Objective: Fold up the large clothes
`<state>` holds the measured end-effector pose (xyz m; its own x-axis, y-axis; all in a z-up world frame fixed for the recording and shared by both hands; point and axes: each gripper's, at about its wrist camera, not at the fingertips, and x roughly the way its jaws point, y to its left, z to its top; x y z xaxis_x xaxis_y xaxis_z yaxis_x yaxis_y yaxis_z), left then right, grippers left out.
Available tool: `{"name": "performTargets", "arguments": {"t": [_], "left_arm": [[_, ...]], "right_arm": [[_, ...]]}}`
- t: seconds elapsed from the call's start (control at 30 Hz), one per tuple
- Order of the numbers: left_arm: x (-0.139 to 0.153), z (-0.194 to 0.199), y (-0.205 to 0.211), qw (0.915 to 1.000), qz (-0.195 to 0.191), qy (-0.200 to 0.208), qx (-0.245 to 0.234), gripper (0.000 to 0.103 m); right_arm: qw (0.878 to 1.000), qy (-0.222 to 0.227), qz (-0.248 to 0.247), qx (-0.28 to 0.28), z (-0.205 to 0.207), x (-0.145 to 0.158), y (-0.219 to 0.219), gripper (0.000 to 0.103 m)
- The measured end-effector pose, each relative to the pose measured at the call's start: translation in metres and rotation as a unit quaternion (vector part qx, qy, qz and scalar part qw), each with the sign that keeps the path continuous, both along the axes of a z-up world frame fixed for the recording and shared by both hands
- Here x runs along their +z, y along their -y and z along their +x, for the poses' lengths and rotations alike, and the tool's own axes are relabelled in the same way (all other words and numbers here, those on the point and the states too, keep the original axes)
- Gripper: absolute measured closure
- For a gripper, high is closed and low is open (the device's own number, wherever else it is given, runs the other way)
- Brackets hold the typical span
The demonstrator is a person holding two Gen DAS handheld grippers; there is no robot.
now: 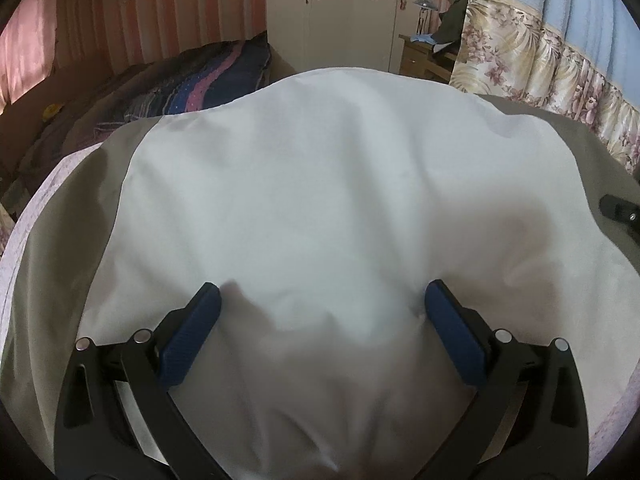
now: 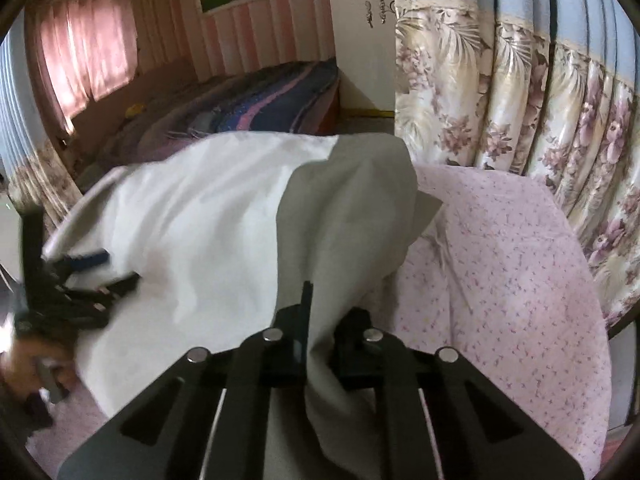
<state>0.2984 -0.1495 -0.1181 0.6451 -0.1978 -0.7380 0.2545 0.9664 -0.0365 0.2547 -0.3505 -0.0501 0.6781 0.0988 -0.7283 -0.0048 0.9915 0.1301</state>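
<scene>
Left gripper (image 1: 320,304): jaws spread wide, blue pads (image 1: 192,332) pressing down into the white panel of the garment (image 1: 320,184), gripping nothing. Cloth lies flat between and ahead of the jaws, slightly rumpled just in front of the left pad. We judge this hand is pinning the fabric so it does not slide.

Garment itself: large, white in the middle with grey side panels (image 2: 344,208), spread over the pink flowered bedspread (image 2: 520,280).

Right gripper (image 2: 320,312): jaws clenched on a fold of the grey panel; cloth rises ahead of the jaws in a tented ridge and bunches behind them.

To do this fold well, we think:
- keep the left jaws bearing down on the white panel as anchor;
- carry the grey edge across toward the left, high enough to clear the ridge;
- lay it flat before letting go.

Risk: one thin pinch may slip.
</scene>
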Motion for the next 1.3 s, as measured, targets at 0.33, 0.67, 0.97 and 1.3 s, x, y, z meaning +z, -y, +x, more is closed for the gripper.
{"name": "performTargets", "arguments": {"t": [0.33, 0.67, 0.97, 1.3], "left_arm": [[-0.003, 0.005, 0.004, 0.9999, 0.007, -0.012, 0.006, 0.003], [0.012, 0.004, -0.026, 0.9983, -0.05, -0.029, 0.009, 0.003], [0.087, -0.022, -0.139, 0.9909, -0.079, 0.059, 0.091, 0.003], [0.067, -0.05, -0.234, 0.9796, -0.074, 0.044, 0.182, 0.003]], "right_arm": [[0.986, 0.052, 0.158, 0.025, 0.001, 0.053, -0.006, 0.096], [0.966, 0.083, 0.233, 0.074, 0.026, 0.099, -0.089, 0.096], [0.959, 0.073, 0.254, 0.101, 0.061, 0.086, -0.2, 0.096], [0.968, -0.062, 0.221, 0.104, 0.095, -0.063, -0.31, 0.095]]}}
